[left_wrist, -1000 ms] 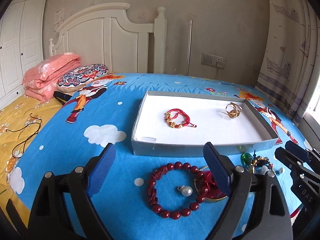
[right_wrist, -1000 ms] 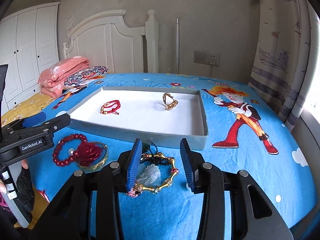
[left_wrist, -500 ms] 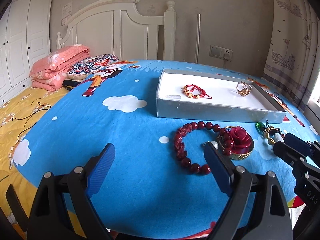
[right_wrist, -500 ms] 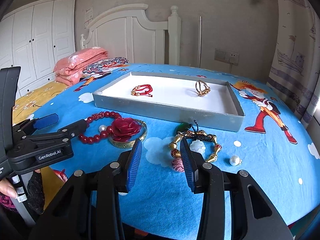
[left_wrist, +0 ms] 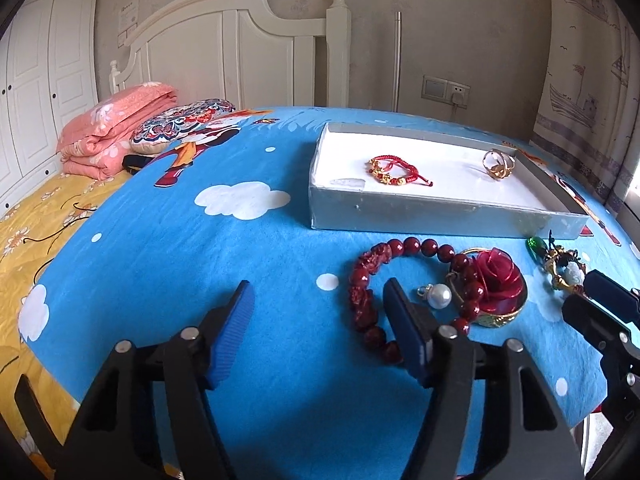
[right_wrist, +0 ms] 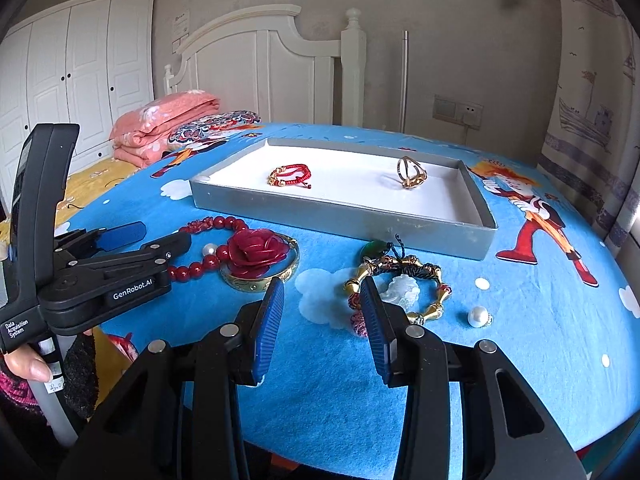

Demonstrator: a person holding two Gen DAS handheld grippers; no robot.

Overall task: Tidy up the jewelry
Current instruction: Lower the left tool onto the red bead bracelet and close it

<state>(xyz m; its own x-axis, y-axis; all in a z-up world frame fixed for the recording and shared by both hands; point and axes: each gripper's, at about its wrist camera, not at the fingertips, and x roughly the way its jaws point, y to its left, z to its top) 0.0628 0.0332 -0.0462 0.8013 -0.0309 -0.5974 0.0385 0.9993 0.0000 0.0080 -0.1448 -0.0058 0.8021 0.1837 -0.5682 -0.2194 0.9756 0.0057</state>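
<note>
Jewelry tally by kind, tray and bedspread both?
Bracelets: 4: red cord, red bead, rose bangle, gold bead
Rings: 1: gold
Loose pearls: 2
Total: 7

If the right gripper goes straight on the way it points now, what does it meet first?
Probably the blue bedsheet just ahead of the right gripper, at the white cloud print; the gold bracelet with the white pendant lies slightly to its right. Depth is uncertain.
</note>
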